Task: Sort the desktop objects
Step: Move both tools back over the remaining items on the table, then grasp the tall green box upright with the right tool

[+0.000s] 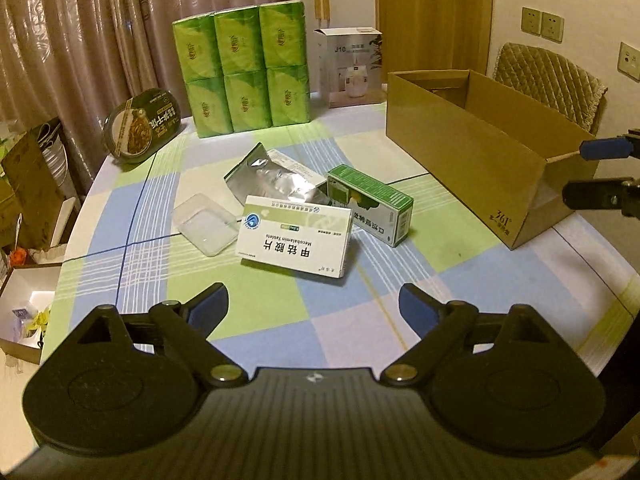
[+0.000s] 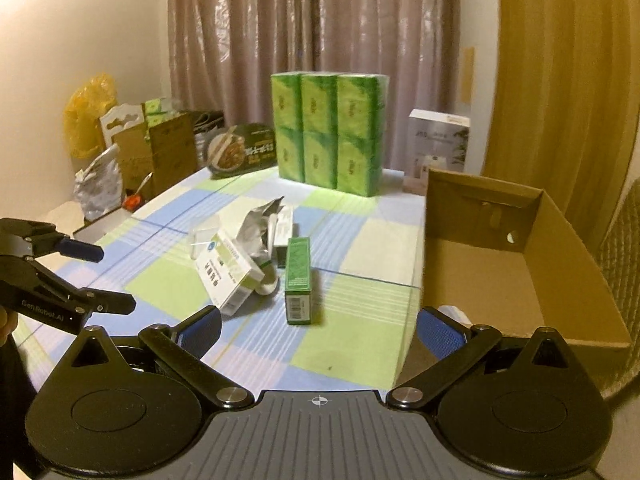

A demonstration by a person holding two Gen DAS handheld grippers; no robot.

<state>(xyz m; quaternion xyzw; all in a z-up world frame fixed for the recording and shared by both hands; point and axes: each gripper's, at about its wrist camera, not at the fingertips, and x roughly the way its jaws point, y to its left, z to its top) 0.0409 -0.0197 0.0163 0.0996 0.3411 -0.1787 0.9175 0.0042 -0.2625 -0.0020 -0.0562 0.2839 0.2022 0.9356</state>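
A small heap lies mid-table: a white medicine box [image 1: 296, 236] [image 2: 230, 276], a green carton [image 1: 370, 204] [image 2: 298, 280], a crumpled silver foil pouch [image 1: 268, 180] [image 2: 260, 220] and a clear plastic tray [image 1: 204, 224]. An open brown cardboard box [image 1: 472, 148] [image 2: 520, 264] stands to their right, nothing visible inside. My left gripper [image 1: 314, 308] [image 2: 112, 280] hovers open just short of the white box, holding nothing. My right gripper [image 2: 320, 324] [image 1: 578, 172] is open and holds nothing, near the cardboard box's front corner and short of the green carton.
Stacked green tissue packs [image 1: 244, 68] stand at the back, with a dark food bowl [image 1: 142, 124] to their left and a white appliance box [image 1: 352, 66] to their right. A padded chair [image 1: 552, 80] is behind the cardboard box. Boxes and bags [image 2: 132, 152] crowd beyond the table's left edge.
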